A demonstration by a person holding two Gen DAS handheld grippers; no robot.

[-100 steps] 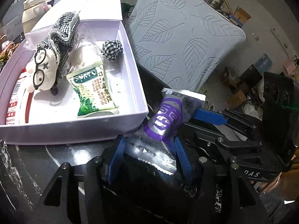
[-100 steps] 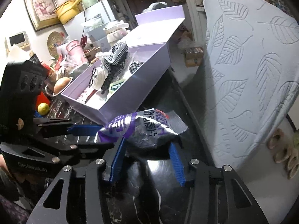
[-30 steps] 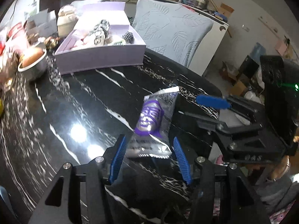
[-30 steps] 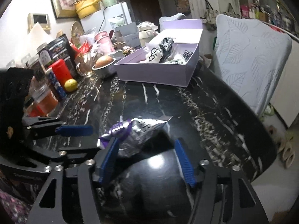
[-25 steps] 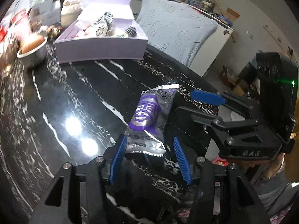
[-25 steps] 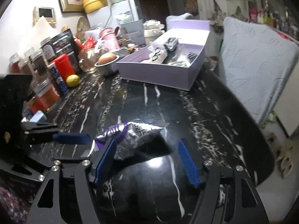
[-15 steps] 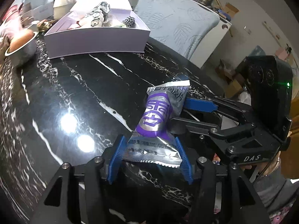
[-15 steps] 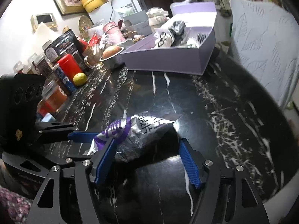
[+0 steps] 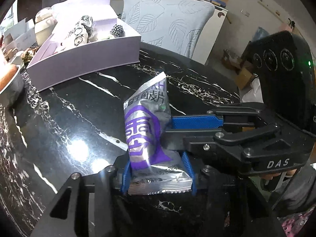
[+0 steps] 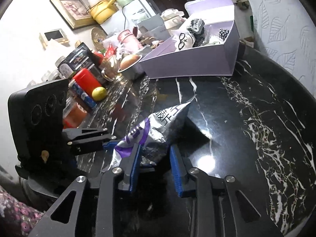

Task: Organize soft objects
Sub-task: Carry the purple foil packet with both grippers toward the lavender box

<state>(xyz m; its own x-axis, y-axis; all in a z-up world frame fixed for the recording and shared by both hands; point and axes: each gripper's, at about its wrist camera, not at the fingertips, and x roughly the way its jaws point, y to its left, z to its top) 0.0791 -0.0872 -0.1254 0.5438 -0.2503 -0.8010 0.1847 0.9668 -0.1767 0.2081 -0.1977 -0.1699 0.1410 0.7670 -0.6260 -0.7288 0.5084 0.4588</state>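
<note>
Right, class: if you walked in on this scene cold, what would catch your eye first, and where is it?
The silver and purple snack packet stands out first, at the near edge of the black marble table, with the left claw and right claw both closing on it. Behind it sits the open lilac box holding a plush toy with glasses.

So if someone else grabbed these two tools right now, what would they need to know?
Left hand-held gripper: closing, pads squeezing the bottom end of the silver-purple snack packet.
Right hand-held gripper: closing on the same packet from the side.
The packet stands on the black marble table, away from the lilac box.
Done: plush doll and small items are boxed.
Left: probably carry the packet into the box.
</note>
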